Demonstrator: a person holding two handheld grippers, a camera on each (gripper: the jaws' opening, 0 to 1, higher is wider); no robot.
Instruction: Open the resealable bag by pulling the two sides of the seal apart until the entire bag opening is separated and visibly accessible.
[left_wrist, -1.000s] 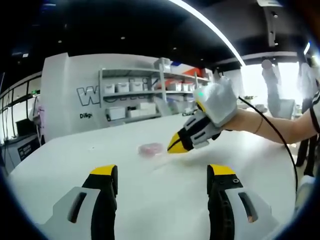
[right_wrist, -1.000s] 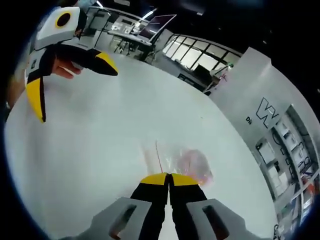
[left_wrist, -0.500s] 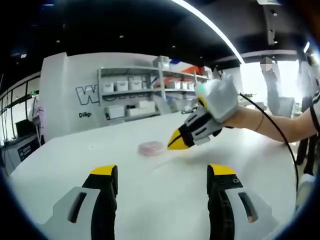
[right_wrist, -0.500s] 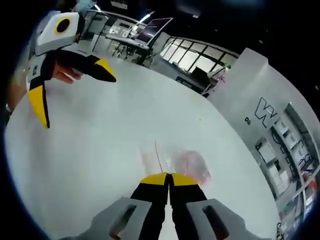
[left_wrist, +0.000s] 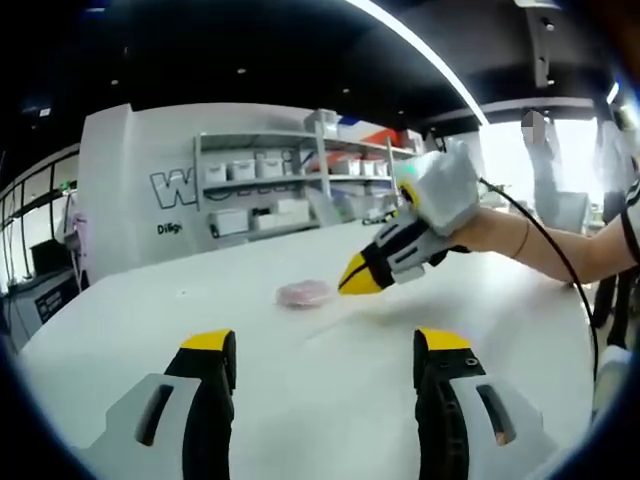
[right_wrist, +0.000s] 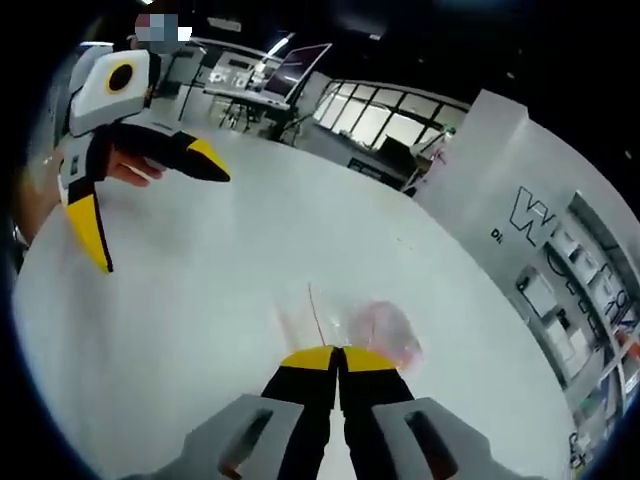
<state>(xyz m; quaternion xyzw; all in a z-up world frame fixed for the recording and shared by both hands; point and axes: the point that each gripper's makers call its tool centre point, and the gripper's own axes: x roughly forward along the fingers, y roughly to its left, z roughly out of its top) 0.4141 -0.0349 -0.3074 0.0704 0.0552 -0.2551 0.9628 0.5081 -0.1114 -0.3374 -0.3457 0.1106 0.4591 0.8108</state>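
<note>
The right gripper (right_wrist: 338, 352) has its jaws pressed together on the near edge of the clear resealable bag (right_wrist: 375, 328), which lies mid-surface on the white table (right_wrist: 200, 300); the left gripper (left_wrist: 325, 350) hangs above the table, jaws wide apart, holding nothing.

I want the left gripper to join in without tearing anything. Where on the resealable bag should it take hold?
Probably the free lip of the seal edge, opposite the right gripper, which looks shut on the near edge of the resealable bag. The bag lies flat on the table, so the open left gripper would come in low from its own side.
</note>
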